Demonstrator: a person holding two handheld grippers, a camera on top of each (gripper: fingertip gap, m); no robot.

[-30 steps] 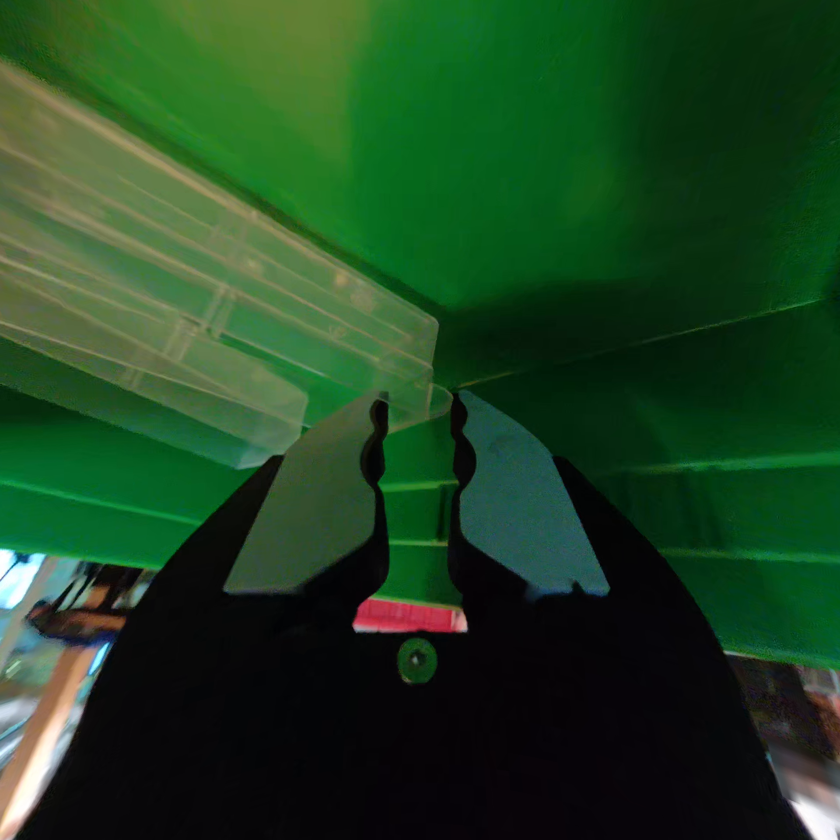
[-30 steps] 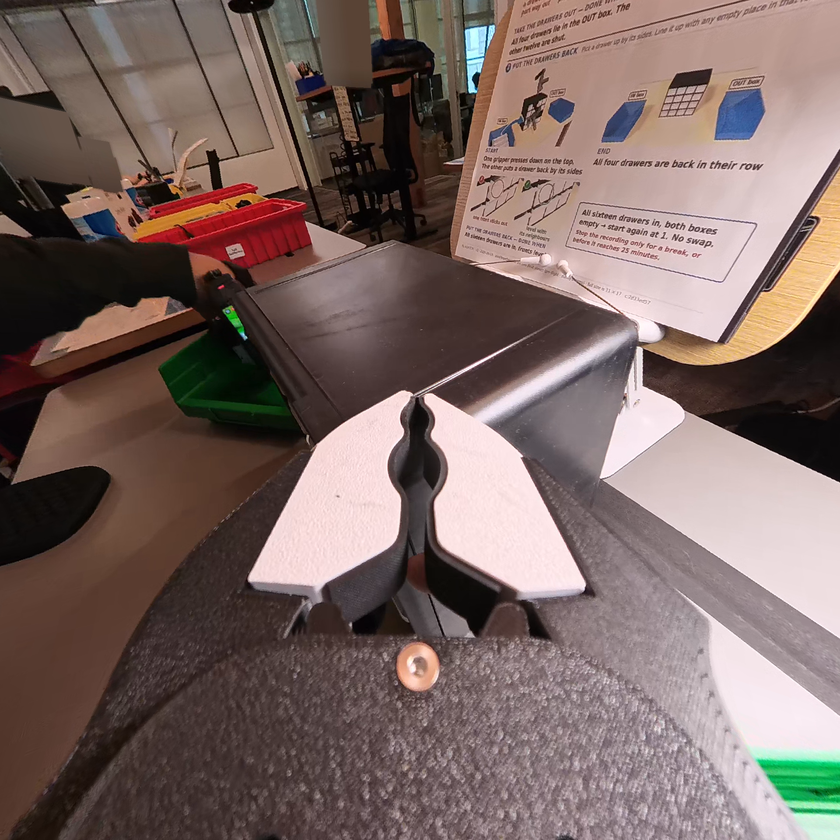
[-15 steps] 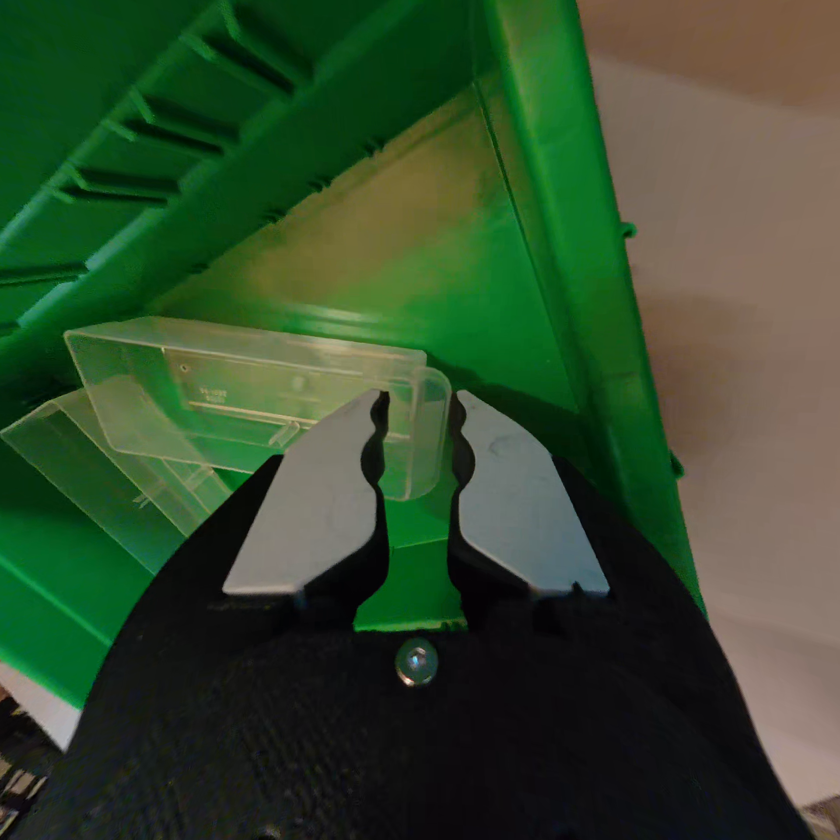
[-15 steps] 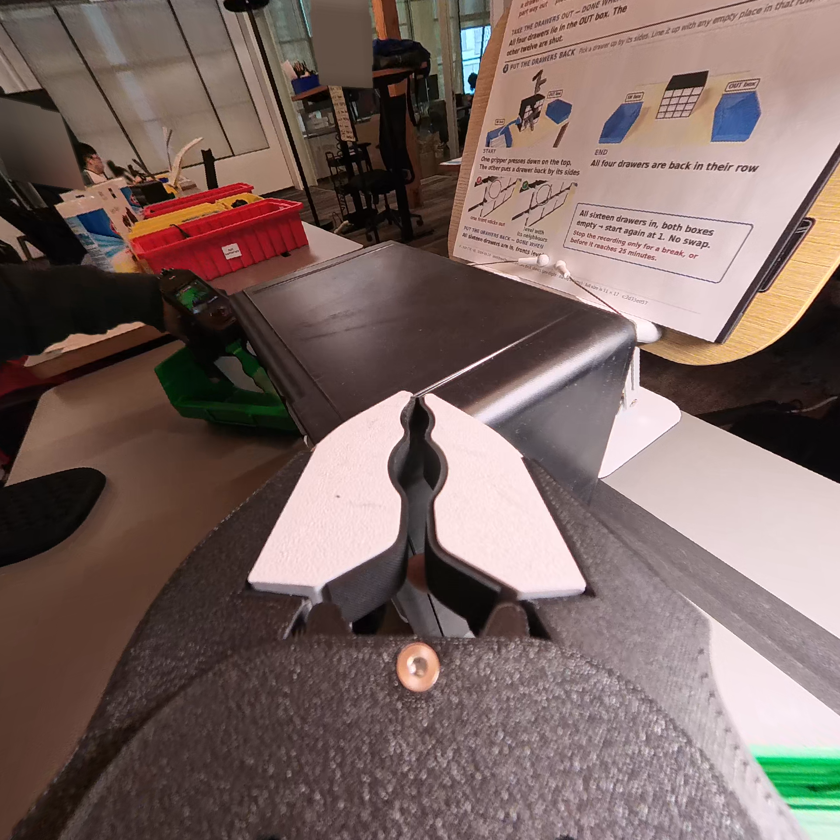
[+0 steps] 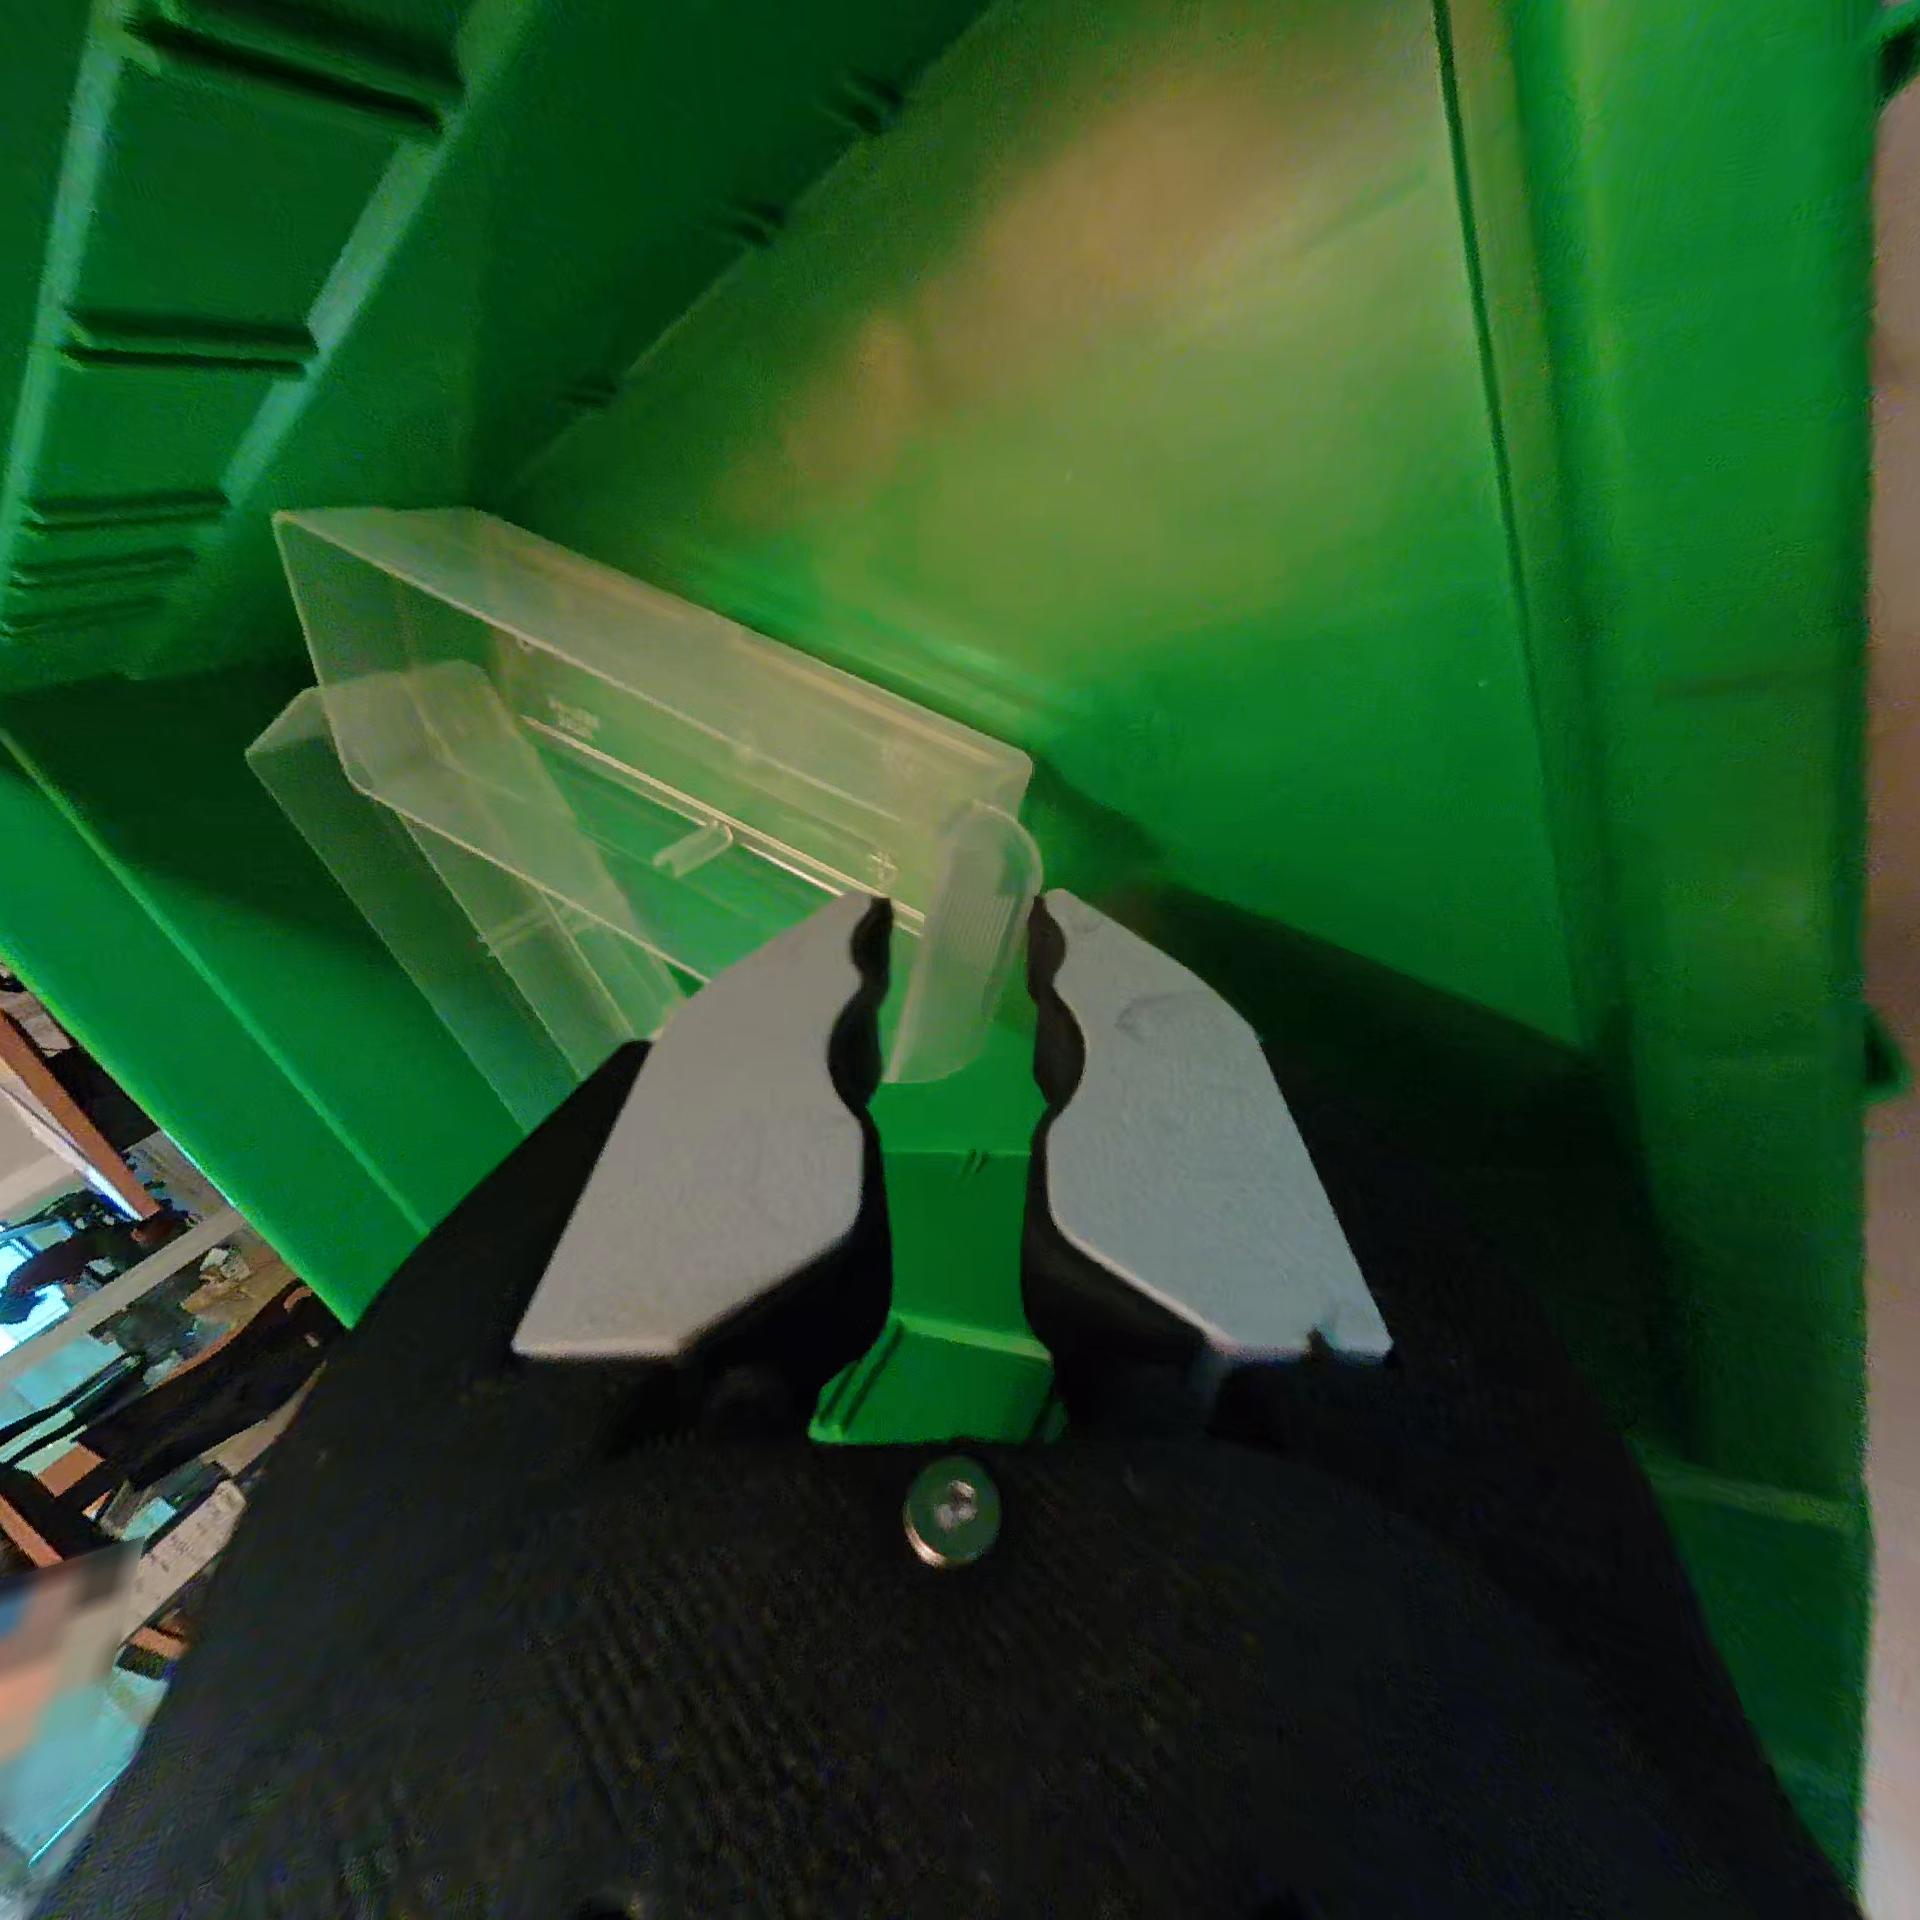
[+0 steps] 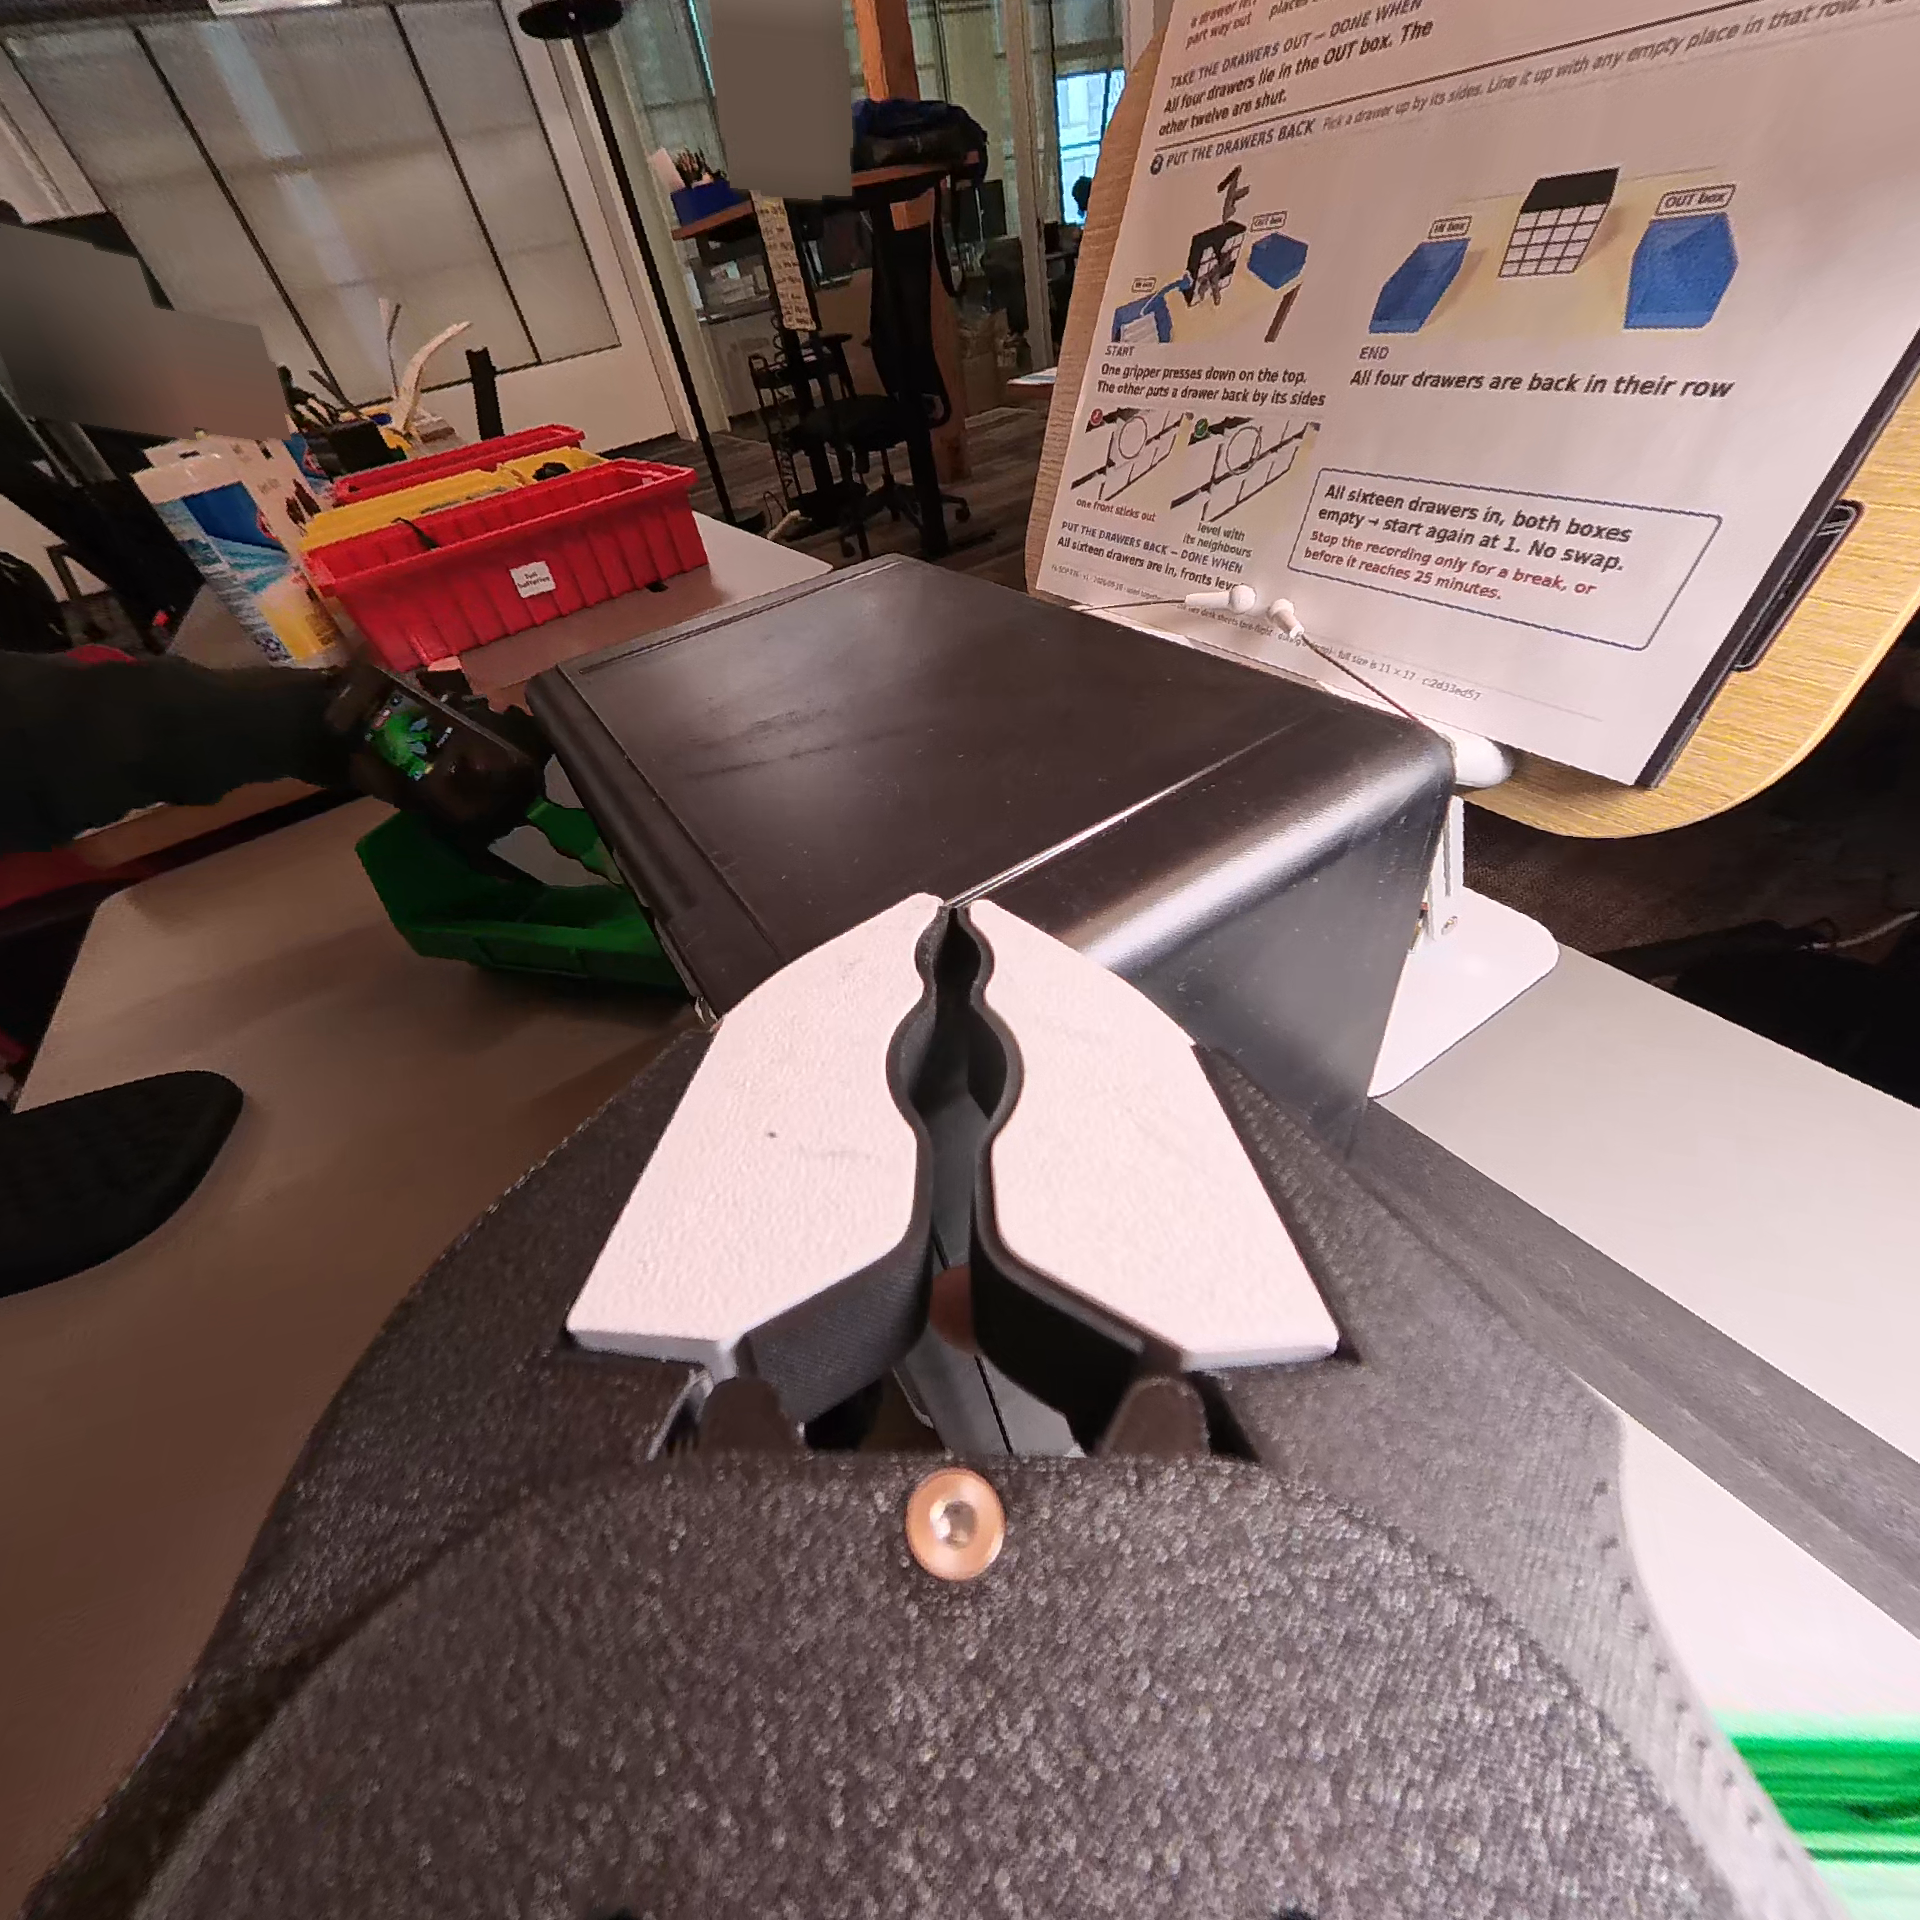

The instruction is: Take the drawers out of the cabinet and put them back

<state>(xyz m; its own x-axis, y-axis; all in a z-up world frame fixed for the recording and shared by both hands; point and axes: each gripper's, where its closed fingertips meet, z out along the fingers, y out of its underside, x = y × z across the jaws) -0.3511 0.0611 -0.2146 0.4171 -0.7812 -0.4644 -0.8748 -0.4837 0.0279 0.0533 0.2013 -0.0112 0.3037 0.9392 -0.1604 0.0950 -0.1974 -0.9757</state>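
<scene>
L gripper [image 5: 956,914] is down in the green bin [image 5: 1299,623], fingers [image 5: 727,1122] apart w/ the pull tab of a clear drawer [image 5: 644,707] between them; can't tell if either finger touches it, so prob. just let go or about to pinch. A 2nd clear drawer [image 5: 416,894] lies partly under the first, both leaning vs the bin wall. R gripper [image 6: 954,920] has fingers together on nothing, resting at the top corner of the black cabinet [image 6: 935,727], which sits on the counter [image 6: 312,1039] just beside the bin.

Risks, as I judge them: tab is thin, slick plastic, so a shallow pinch could slip. Lifting the top drawer may drag the one under it. If R gripper eases off, the cabinet could shift when a drawer goes in.
</scene>
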